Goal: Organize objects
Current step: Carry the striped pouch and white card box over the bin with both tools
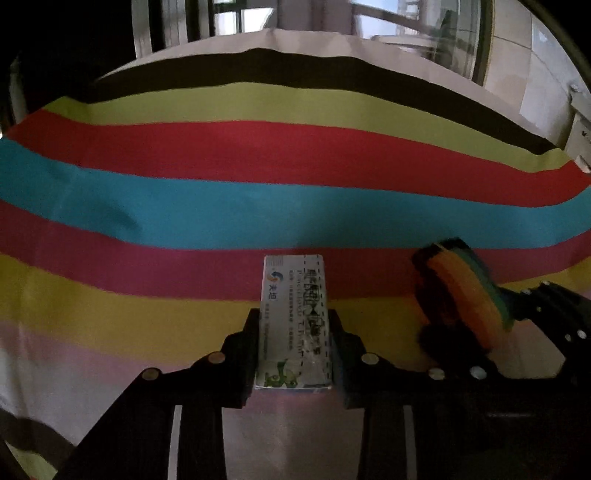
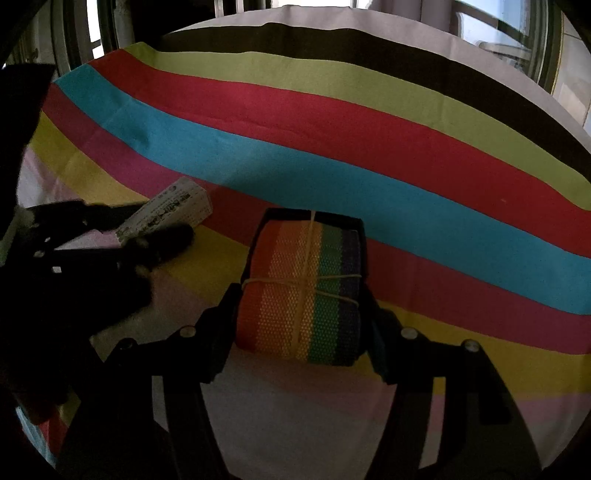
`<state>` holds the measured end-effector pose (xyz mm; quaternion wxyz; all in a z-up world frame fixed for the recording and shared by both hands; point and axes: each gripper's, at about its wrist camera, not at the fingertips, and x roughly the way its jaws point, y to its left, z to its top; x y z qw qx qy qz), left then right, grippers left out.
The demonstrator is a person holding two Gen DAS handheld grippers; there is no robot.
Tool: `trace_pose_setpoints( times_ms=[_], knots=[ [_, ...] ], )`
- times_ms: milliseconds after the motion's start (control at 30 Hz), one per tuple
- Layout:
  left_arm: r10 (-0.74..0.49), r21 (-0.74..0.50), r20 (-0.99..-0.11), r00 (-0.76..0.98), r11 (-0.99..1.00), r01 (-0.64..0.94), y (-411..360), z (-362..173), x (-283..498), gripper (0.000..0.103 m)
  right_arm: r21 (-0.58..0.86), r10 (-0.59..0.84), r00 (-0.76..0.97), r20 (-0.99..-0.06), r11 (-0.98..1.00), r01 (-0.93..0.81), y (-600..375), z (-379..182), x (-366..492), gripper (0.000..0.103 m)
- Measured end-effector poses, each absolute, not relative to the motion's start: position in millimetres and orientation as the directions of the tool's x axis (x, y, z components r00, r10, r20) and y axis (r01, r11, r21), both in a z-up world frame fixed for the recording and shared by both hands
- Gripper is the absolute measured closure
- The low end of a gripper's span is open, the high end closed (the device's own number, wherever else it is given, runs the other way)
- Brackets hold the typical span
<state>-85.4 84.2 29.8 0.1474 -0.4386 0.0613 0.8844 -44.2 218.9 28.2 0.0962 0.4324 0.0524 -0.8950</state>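
My left gripper [image 1: 293, 325] is shut on a small white carton [image 1: 293, 321] with green and dark print, held above the striped cloth. The carton also shows in the right wrist view [image 2: 166, 212], clamped in the left gripper [image 2: 147, 229]. My right gripper [image 2: 301, 291] is shut on a rainbow-striped webbing roll [image 2: 299, 291] bound with a thin rubber band. In the left wrist view the roll [image 1: 465, 291] sits at the right, held by the right gripper [image 1: 480, 317], blurred.
A striped tablecloth [image 1: 258, 206] in black, lime, red, blue, magenta, yellow and pink bands covers the table [image 2: 369, 173]. Windows and metal rails [image 1: 406, 26] stand beyond the far edge. A wall with fittings [image 1: 576, 122] is at the right.
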Motion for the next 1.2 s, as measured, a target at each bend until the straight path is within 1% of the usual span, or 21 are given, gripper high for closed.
trace_pose_setpoints(
  times_ms=[67,167,200,300,333,433,500,533,567,700,900,1067,1200],
  knots=[
    [0.192,-0.021,-0.787,-0.586,-0.958,-0.287,78,30,-72,0.069,-0.012,-0.126,-0.608,-0.784,-0.976,0.218,219,29,-42,0.038],
    [0.139,-0.015,-0.763,-0.631,-0.98,-0.198,67,32,-42,0.069,-0.017,-0.122,-0.609,-0.784,-0.976,0.217,217,28,-47,0.038],
    [0.129,-0.028,-0.758,-0.639,-0.986,-0.166,52,33,-19,0.069,-0.019,-0.119,-0.609,-0.784,-0.976,0.216,216,28,-49,0.038],
    [0.098,-0.044,-0.765,-0.637,-0.994,-0.1,23,33,7,0.069,-0.021,-0.117,-0.609,-0.784,-0.976,0.215,212,26,-56,0.038],
    [0.106,-0.058,-0.769,-0.63,-0.994,-0.096,9,34,18,0.069,-0.022,-0.117,-0.609,-0.784,-0.976,0.215,210,26,-57,0.038],
    [0.13,-0.089,-0.763,-0.634,-0.991,-0.096,4,35,22,0.069,-0.022,-0.117,-0.61,-0.784,-0.976,0.215,213,28,-53,0.038],
    [0.122,-0.077,-0.763,-0.634,-0.992,-0.099,6,32,19,0.068,-0.022,-0.117,-0.61,-0.784,-0.976,0.215,213,27,-54,0.038],
    [0.119,-0.07,-0.765,-0.634,-0.992,-0.101,20,24,7,0.068,-0.022,-0.117,-0.609,-0.784,-0.976,0.215,213,27,-55,0.038],
    [0.117,-0.067,-0.765,-0.633,-0.992,-0.102,17,25,14,0.068,-0.022,-0.117,-0.609,-0.784,-0.976,0.215,213,27,-55,0.038],
    [0.141,-0.1,-0.761,-0.633,-0.99,-0.101,8,32,23,0.068,-0.025,-0.115,-0.61,-0.784,-0.976,0.216,212,27,-55,0.039],
    [0.14,-0.099,-0.761,-0.634,-0.99,-0.099,10,29,22,0.068,-0.026,-0.114,-0.611,-0.784,-0.976,0.216,210,26,-58,0.039],
    [0.169,-0.156,-0.753,-0.636,-0.985,-0.077,3,28,17,0.067,-0.03,-0.112,-0.612,-0.783,-0.976,0.216,210,26,-59,0.039],
    [0.152,-0.135,-0.756,-0.637,-0.988,-0.076,8,28,18,0.067,-0.055,-0.088,-0.623,-0.777,-0.977,0.207,209,27,-57,0.04]
  ],
)
